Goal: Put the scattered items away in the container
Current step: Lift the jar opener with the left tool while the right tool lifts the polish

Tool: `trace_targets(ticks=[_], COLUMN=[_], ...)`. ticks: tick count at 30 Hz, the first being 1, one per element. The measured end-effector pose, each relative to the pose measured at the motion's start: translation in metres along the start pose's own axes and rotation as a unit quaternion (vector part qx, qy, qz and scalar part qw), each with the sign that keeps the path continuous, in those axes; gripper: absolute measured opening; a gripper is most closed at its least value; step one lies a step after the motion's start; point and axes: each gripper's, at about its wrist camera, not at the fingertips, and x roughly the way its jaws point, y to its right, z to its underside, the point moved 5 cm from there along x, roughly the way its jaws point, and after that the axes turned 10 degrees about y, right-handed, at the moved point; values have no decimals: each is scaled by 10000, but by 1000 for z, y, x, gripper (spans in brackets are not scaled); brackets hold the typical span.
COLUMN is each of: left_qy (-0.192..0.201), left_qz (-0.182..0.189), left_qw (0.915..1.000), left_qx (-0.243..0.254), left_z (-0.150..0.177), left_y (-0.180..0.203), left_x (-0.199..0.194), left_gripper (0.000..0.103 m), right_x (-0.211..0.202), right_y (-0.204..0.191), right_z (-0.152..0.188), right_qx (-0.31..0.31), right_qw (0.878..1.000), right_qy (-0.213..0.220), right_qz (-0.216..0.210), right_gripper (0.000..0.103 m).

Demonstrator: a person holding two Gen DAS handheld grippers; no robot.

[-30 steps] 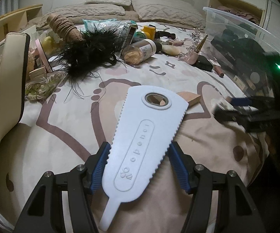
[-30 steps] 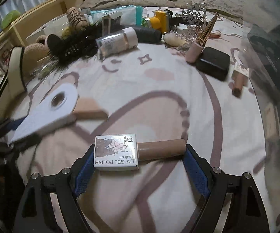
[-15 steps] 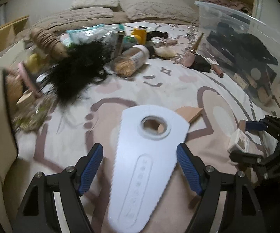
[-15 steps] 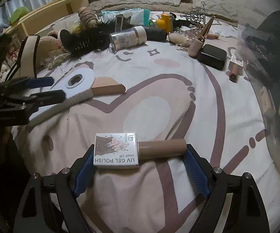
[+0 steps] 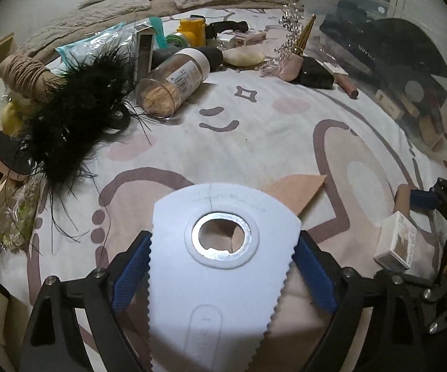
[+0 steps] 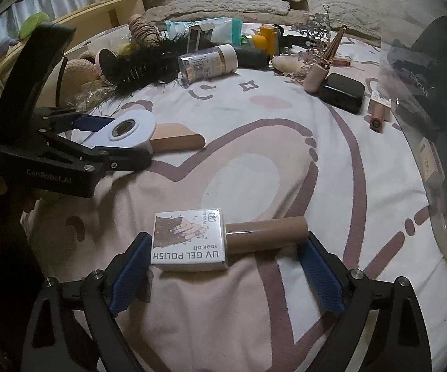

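Now, left gripper (image 5: 223, 266): jaws just been opening, wide, white serrated scraper (image 5: 220, 266) between blue pads, lying flat on bedsheet (image 5: 254, 142), pads at its edges, grip not clear.
Right gripper (image 6: 223, 266): jaws just been opening, spread wide, UV gel polish bottle (image 6: 217, 241) crosswise between, small gaps both ends.
Around: tan wedge (image 5: 298, 190) under scraper tip; feather trim (image 5: 77, 117), jar (image 5: 174, 83), black case (image 6: 341, 92) farther back.
Container: clear bin (image 5: 403, 62) at right edge, partly filled.
Room: open sheet mid-bed.
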Motion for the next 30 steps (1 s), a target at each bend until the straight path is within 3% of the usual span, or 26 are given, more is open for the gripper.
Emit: trace_targets(ticks=[7,11,15,21,30], left_qy=[-179,-63,182,539,1229], left_qz=[84,137,200,125,24], left_qw=[9998,9998,9994,9978,9909], left_qx=[5,-91,-227,-354,-549], left_z=[11,14,14,14,-3], left_y=[-5,-7,-6,-10,-18], left_x=[-11,-14,-11,-19,-62], left_gripper=[91,91,80,79,79], right_x=[-1,0,0,1,1], right_y=[0,0,-1,-1,0], right_z=[1,1,1,0,0], right_qx=[22,36,32,34,26], right_qw=[10000,10000,9999,9999,9999], right_qy=[48,65,95,114,131], right_qz=[-32,-26,9,30,43], right_gripper=[95,96,96,96,96])
